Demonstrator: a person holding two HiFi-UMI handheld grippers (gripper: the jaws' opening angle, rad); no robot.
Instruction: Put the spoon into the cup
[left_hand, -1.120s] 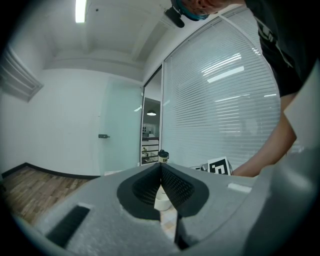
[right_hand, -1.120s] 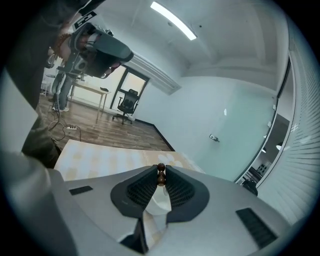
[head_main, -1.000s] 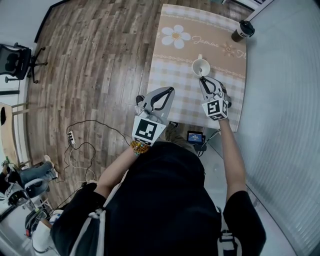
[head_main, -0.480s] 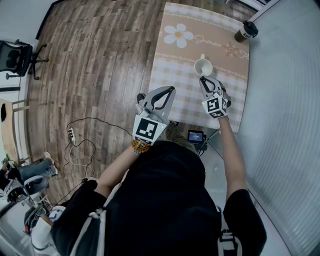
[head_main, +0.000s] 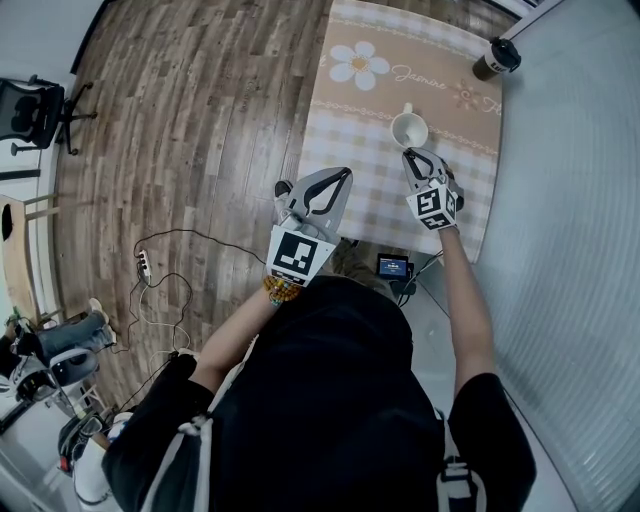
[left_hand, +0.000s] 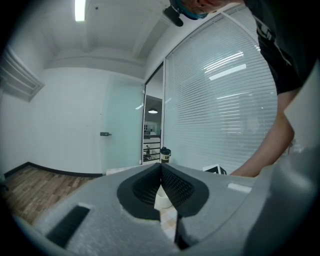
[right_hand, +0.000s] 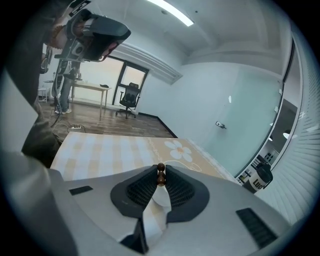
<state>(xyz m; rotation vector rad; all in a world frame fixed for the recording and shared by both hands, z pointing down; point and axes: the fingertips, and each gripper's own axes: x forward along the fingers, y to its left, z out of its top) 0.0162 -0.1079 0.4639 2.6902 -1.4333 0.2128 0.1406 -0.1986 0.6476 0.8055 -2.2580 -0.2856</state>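
Observation:
A white cup (head_main: 409, 129) stands on the checked tablecloth of the table (head_main: 360, 160). My right gripper (head_main: 411, 156) sits just on the near side of the cup, its tips by the rim. In the right gripper view it (right_hand: 160, 169) is shut on the brown beaded end of the spoon (right_hand: 160, 176), and the cup (right_hand: 161, 198) shows white below the jaws. The rest of the spoon is hidden. My left gripper (head_main: 343, 176) hangs at the table's near left edge; its jaws (left_hand: 160, 167) are shut with nothing between them, and the cup (left_hand: 163, 199) shows beyond.
A dark tumbler (head_main: 496, 56) stands at the table's far right corner, next to the blinds. A small device (head_main: 391, 266) lies on the floor under the near edge. On the wooden floor to the left are a power strip (head_main: 143, 271) with cables and an office chair (head_main: 30, 115).
The head view has shifted slightly. My right gripper stays shut on the spoon by the cup's near rim, a touch closer. The left gripper has hardly moved.

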